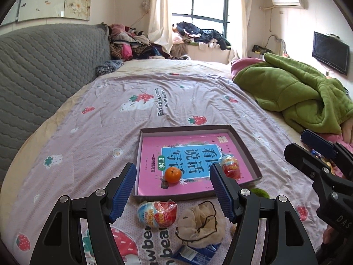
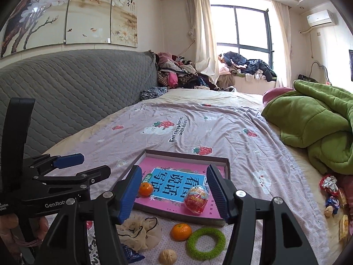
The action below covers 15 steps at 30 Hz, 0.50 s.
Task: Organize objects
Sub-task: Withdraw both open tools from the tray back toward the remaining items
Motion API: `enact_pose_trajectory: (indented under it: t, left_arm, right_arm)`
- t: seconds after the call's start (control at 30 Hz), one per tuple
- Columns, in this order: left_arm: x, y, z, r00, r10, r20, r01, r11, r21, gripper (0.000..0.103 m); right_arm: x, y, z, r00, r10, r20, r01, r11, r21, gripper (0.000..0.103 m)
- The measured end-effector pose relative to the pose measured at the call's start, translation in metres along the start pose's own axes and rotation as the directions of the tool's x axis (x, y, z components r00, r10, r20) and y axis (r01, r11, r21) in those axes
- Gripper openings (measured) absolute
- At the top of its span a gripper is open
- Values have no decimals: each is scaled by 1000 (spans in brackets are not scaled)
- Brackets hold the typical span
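A shallow brown box (image 1: 247, 148) (image 2: 228, 165) lies on the bed with a pink book (image 1: 154, 152) (image 2: 152, 165) inside. On the book sit a tangerine (image 1: 173, 175) (image 2: 145, 189) and a wrapped toy egg (image 1: 230, 165) (image 2: 196, 197). In front of the box lie a second toy egg (image 1: 157, 213), a beige net pouch (image 1: 199, 225) (image 2: 139, 231), a second tangerine (image 2: 181, 231), a green ring (image 2: 206, 240) and a walnut (image 2: 168, 256). My left gripper (image 1: 174, 193) (image 2: 81, 165) is open and empty above the near items. My right gripper (image 2: 175, 193) (image 1: 308, 145) is open and empty near the box's front edge.
A blue packet (image 1: 196, 254) lies under the pouch. Wrapped candies and a walnut (image 2: 333, 201) lie at the right. A green blanket (image 1: 297, 95) (image 2: 315, 121) is heaped at the right. A grey headboard (image 1: 44, 66) stands at the left. Clothes (image 1: 132, 42) pile at the back.
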<state>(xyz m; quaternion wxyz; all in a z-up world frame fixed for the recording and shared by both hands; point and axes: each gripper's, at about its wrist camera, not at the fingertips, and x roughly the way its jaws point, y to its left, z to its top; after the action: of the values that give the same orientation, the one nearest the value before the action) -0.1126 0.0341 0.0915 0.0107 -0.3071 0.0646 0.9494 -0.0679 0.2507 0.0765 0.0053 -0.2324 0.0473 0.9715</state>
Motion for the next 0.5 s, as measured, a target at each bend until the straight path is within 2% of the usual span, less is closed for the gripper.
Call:
enact_pose_trajectory:
  t: [0.5]
  left_arm:
    - [-30,-6,-25,999,-32,9,31,999,24,71]
  right_arm:
    - [-36,5,-15,1000,-5,27,5,1000,-14,61]
